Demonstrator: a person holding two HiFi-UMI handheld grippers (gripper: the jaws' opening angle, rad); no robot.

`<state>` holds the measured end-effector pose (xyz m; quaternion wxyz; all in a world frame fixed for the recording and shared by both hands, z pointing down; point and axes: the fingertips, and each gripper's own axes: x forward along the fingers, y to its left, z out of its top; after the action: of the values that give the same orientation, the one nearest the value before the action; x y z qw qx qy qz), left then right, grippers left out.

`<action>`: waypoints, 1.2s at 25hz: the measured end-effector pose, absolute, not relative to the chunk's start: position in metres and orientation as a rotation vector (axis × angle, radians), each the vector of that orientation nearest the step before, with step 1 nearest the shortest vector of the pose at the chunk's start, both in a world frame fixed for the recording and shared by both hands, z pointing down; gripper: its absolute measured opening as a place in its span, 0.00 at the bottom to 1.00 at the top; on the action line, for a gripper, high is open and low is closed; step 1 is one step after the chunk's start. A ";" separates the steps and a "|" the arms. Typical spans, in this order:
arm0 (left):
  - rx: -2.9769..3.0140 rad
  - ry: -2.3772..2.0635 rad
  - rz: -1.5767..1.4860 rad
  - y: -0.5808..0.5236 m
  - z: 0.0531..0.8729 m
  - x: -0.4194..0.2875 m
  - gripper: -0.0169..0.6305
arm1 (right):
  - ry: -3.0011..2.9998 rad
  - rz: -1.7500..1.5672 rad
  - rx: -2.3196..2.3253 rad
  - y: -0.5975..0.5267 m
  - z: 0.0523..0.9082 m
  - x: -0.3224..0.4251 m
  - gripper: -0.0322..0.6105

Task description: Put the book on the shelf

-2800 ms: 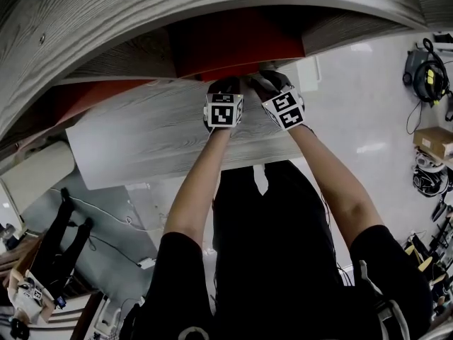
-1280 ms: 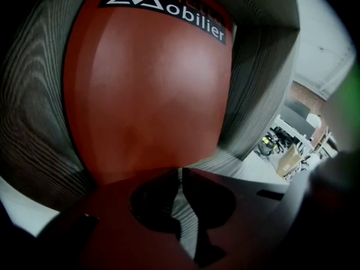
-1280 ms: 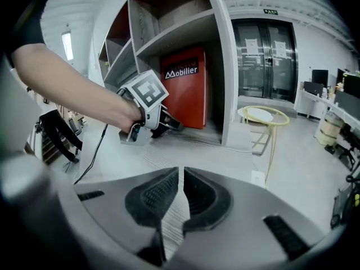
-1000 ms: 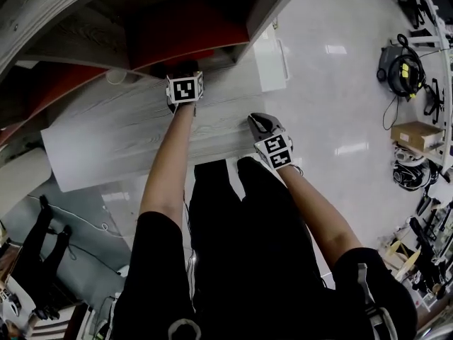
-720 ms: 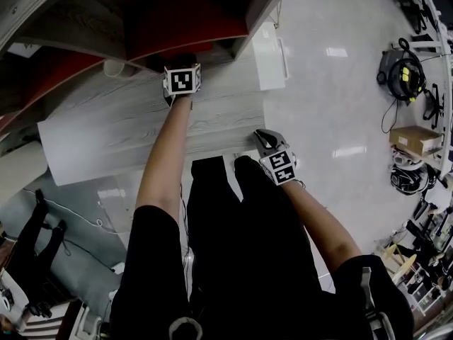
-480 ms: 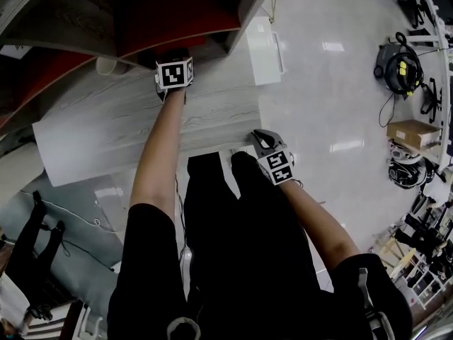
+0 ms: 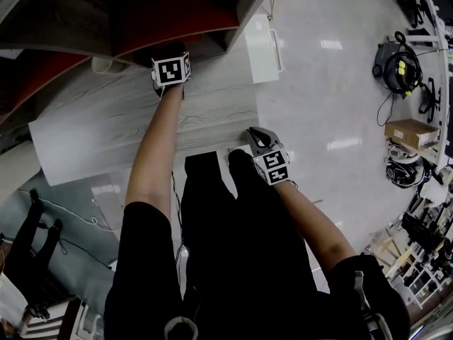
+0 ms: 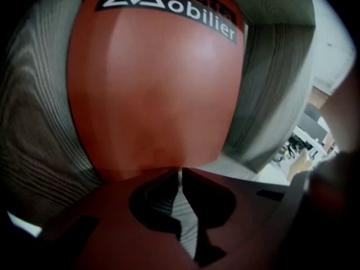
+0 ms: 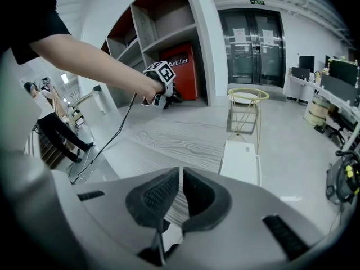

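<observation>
The red book (image 7: 177, 16) stands upright in the bottom compartment of the grey shelf (image 7: 245, 2), its cover facing out – white lettering runs across a dark band at its top in the left gripper view. We see the left gripper (image 7: 172, 50) right in front of it at the end of an outstretched arm. Its jaws are pressed together with nothing between them; only a sliver of wood grain shows through the slit. Whether the tips touch the cover we cannot tell.

The right gripper (image 7: 252, 132) hangs well apart from the shelf, close to the person's body, above the near edge of the pale wood-grain platform (image 7: 212, 98) that runs along the foot of the shelf. Its jaws are likewise closed and empty.

From the right gripper view we make out the left gripper's marker cube (image 9: 160, 72) just before the book, a white box (image 9: 241, 161) lying on the glossy floor beside the platform, and a yellow wire stand (image 9: 247, 108) beyond it – glass doors close off the far wall.
</observation>
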<state>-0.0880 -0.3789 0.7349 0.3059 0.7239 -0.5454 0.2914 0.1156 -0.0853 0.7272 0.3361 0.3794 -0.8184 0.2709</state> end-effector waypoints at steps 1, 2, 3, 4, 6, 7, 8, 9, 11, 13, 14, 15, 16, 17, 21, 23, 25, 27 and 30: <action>1.915 -1.464 0.755 -0.383 0.734 -0.090 0.07 | -2.145 0.700 0.989 -0.086 0.725 0.113 0.08; 1.916 -1.478 0.746 -0.386 0.733 -0.092 0.07 | -2.157 0.690 0.981 -0.085 0.723 0.110 0.08; 1.917 -1.485 0.745 -0.389 0.732 -0.094 0.07 | -2.166 0.680 0.969 -0.085 0.722 0.107 0.08; 1.918 -1.488 0.747 -0.391 0.731 -0.095 0.07 | -2.173 0.672 0.959 -0.083 0.720 0.105 0.08; 1.919 -1.488 0.752 -0.392 0.731 -0.096 0.07 | -2.178 0.662 0.948 -0.082 0.718 0.106 0.08; 1.922 -1.488 0.755 -0.392 0.731 -0.096 0.07 | -2.175 0.661 0.947 -0.081 0.719 0.107 0.08; 1.925 -1.487 0.758 -0.392 0.731 -0.095 0.07 | -2.169 0.662 0.950 -0.080 0.720 0.110 0.08; 1.929 -1.485 0.763 -0.392 0.732 -0.094 0.07 | -2.161 0.666 0.955 -0.079 0.721 0.112 0.08; 1.929 -1.485 0.770 -0.393 0.732 -0.094 0.07 | -2.146 0.674 0.963 -0.078 0.723 0.118 0.08; 1.924 -1.492 0.770 -0.394 0.731 -0.095 0.07 | -2.144 0.673 0.969 -0.077 0.724 0.122 0.08; 1.923 -1.496 0.769 -0.395 0.731 -0.094 0.07 | -2.143 0.671 0.968 -0.076 0.724 0.123 0.08; 1.924 -1.499 0.769 -0.395 0.731 -0.094 0.07 | -2.140 0.670 0.965 -0.075 0.724 0.124 0.08; 1.926 -1.501 0.770 -0.396 0.731 -0.093 0.07 | -2.138 0.668 0.962 -0.074 0.724 0.125 0.08; 1.927 -1.502 0.772 -0.397 0.731 -0.093 0.07 | -2.137 0.667 0.958 -0.072 0.724 0.126 0.08; 1.918 -1.506 0.778 -0.400 0.731 -0.094 0.07 | -2.132 0.667 0.949 -0.069 0.726 0.126 0.08; 1.914 -1.516 0.777 -0.400 0.731 -0.096 0.07 | -2.131 0.665 0.947 -0.067 0.727 0.125 0.08; 1.919 -1.527 0.790 -0.399 0.732 -0.096 0.07 | -2.133 0.664 0.943 -0.064 0.728 0.124 0.08; 1.924 -1.543 0.801 -0.399 0.731 -0.095 0.07 | -2.139 0.665 0.940 -0.060 0.727 0.124 0.08; 1.917 -1.581 0.785 -0.398 0.729 -0.093 0.07 | -2.147 0.658 0.935 -0.054 0.724 0.127 0.08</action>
<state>-0.0934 -0.3983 0.7295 0.2647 0.7094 -0.5852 0.2903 0.1274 -0.0544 0.7238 0.3474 0.3605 -0.8276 0.2538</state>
